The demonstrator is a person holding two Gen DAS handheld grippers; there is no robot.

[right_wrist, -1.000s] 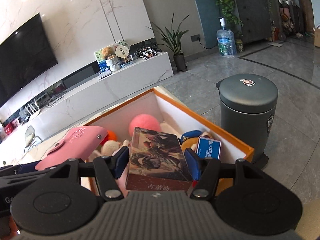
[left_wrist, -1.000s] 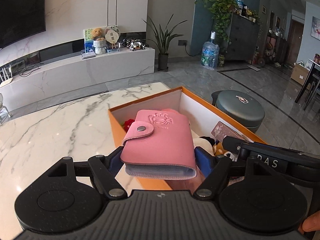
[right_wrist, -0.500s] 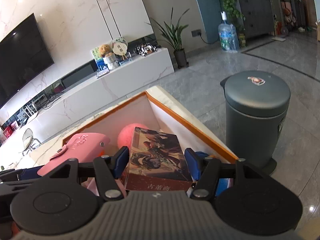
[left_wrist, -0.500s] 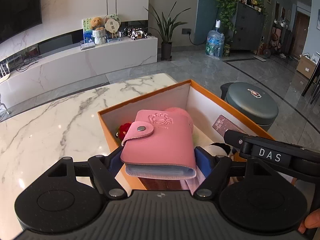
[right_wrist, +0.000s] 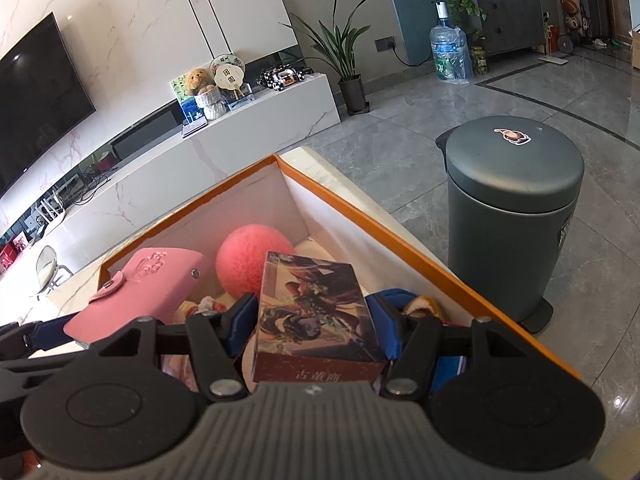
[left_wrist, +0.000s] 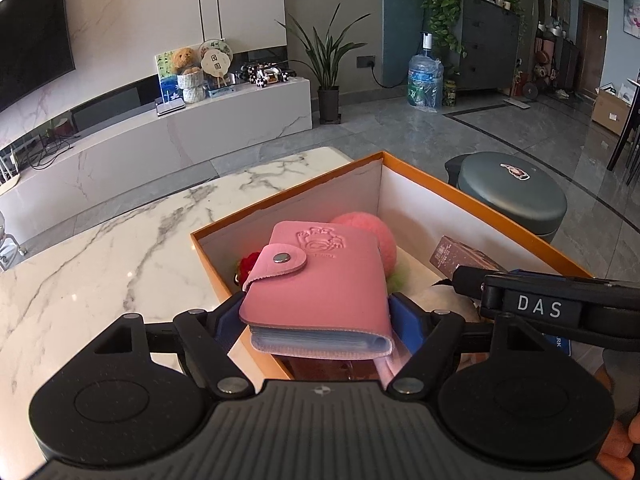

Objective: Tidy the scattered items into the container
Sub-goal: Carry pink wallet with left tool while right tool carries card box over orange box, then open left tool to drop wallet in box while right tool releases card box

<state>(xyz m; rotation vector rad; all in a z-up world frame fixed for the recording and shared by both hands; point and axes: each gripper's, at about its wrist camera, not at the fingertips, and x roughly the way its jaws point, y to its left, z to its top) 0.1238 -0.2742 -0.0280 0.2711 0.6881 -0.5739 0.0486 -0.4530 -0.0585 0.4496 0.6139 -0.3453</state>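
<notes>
My left gripper (left_wrist: 316, 316) is shut on a pink snap-button card wallet (left_wrist: 320, 280), held flat over the near left part of the orange box (left_wrist: 288, 196). My right gripper (right_wrist: 312, 324) is shut on a small picture-printed card box (right_wrist: 312, 312), held over the same orange box (right_wrist: 360, 216) to the right of the wallet (right_wrist: 152, 292). Inside the box lie a pink ball (right_wrist: 252, 260), a red item (left_wrist: 250, 262) and soft toys, partly hidden by the held things.
The box stands at the corner of a white marble table (left_wrist: 100, 260). A grey lidded bin (right_wrist: 512, 200) stands on the floor just beyond the box's right wall. A person's fingers (left_wrist: 616, 440) show at the lower right.
Both grippers have come forward and down over the box with their loads; its inside now fills more of both views. The grips are unchanged.
</notes>
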